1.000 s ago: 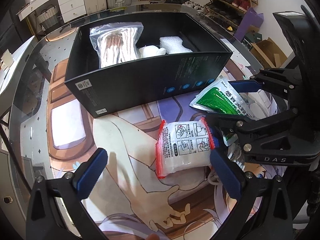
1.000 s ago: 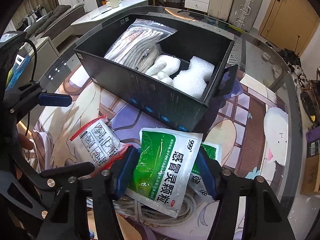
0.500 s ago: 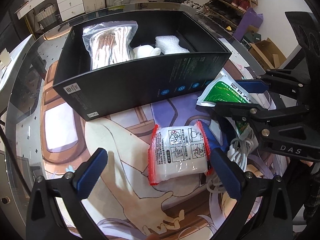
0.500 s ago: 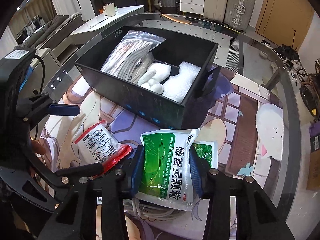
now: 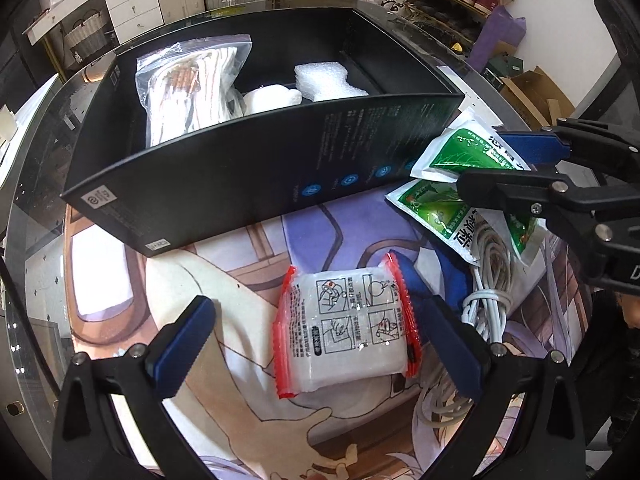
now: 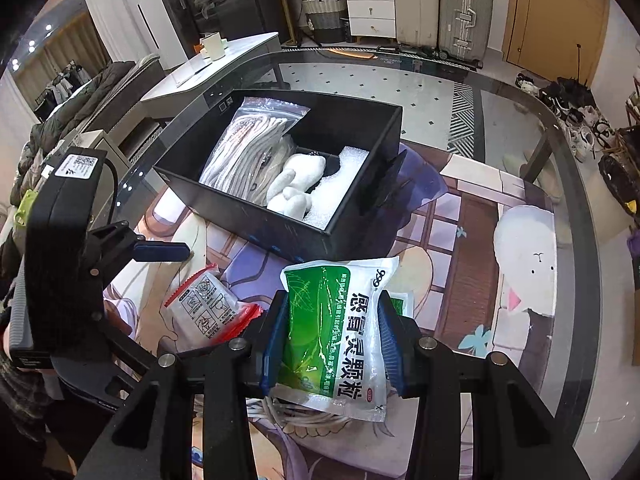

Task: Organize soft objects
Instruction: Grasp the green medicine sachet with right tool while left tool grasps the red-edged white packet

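Holding green sachet (image 6: 340, 332) clamped in right gripper (image 6: 330, 340); left gripper (image 5: 316, 340) wide open, empty. 3 items in black box (image 6: 248, 208); red-edged pack (image 5: 346, 320), second sachet (image 5: 448, 216) left.

Bright indoor light, fisheye-warped edges, glass glare

Both wrist views look steeply down, close over the table, sharing the black box (image 5: 248, 168) (image 6: 256, 216).

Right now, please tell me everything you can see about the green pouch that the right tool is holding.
The green pouch is a glossy plastic sachet, green on one side and white with Chinese print on the other, sealed and slightly puffy. The right tool is shut on it, both pads pressing its sides. It hangs tilted above a second green pouch and a white cable, near the black box.
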A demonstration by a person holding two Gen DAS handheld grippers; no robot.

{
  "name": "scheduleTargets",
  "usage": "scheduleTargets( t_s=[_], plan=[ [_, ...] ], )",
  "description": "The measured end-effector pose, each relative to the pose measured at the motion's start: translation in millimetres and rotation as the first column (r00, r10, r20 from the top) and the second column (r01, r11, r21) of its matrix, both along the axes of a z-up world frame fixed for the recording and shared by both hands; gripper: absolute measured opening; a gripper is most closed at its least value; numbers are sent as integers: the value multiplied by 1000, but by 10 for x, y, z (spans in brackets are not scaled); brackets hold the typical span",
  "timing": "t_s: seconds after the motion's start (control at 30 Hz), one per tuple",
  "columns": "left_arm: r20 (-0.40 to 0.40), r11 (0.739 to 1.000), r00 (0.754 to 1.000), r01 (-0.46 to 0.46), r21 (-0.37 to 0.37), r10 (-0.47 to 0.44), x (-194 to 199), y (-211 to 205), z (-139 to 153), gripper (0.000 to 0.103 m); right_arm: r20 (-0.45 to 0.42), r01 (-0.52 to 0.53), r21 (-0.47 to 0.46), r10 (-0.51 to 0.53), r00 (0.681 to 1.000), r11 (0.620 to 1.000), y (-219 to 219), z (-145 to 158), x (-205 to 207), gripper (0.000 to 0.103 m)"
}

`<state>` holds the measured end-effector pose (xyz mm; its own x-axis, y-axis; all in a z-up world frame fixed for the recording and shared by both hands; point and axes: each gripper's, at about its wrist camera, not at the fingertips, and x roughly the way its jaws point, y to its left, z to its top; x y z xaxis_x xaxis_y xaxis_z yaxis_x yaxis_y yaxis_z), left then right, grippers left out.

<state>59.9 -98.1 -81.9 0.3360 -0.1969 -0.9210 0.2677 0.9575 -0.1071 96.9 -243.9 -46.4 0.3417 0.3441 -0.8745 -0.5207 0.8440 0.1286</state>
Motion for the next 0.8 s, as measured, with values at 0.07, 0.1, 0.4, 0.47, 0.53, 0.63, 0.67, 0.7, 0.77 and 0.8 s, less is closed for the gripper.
scheduleTargets(
  t_s=[0.07, 0.1, 0.4, 0.47, 0.53, 0.63, 0.67, 0.7, 0.77, 0.8],
  plan=[
    [4, 1000, 1000, 0, 7, 0, 9, -4, -3, 103, 3, 2, 4, -2, 1000, 1000, -10, 15, 3, 42],
    [6, 1000, 1000, 1, 11, -1, 18, -7, -6, 103, 5, 1, 5, -1, 1000, 1000, -1, 13, -8, 42],
    [27, 999, 1000, 4, 43, -5, 13, -71, -45, 103, 14, -1, 15, 1, 1000, 1000, 8, 33, -43, 42],
    [33, 999, 999, 3, 39, -4, 13, -63, -44, 102, 16, -2, 18, 2, 1000, 1000, 5, 40, -46, 42],
    [36, 999, 999, -1, 44, 0, 2, -60, -45, 100, 19, 0, 20, 0, 1000, 1000, -2, 48, -47, 42],
    [57, 997, 998, -27, 67, 23, -32, -2, -6, 81, 21, 3, 26, -4, 1000, 1000, -16, 59, -47, 42],
    [60, 997, 998, -41, 63, 38, -46, 40, 7, 71, 21, 5, 27, -5, 1000, 1000, -24, 61, -48, 42],
    [65, 997, 997, -55, 62, 51, -48, 90, 22, 66, 21, 7, 27, -7, 1000, 1000, -28, 62, -49, 42],
    [62, 997, 996, -72, 38, 70, -57, 173, 40, 55, 23, 8, 29, -9, 1000, 1000, -31, 68, -50, 42],
    [61, 996, 995, -77, 35, 75, -64, 198, 45, 53, 25, 8, 30, -9, 1000, 1000, -30, 73, -50, 42]
  ],
)
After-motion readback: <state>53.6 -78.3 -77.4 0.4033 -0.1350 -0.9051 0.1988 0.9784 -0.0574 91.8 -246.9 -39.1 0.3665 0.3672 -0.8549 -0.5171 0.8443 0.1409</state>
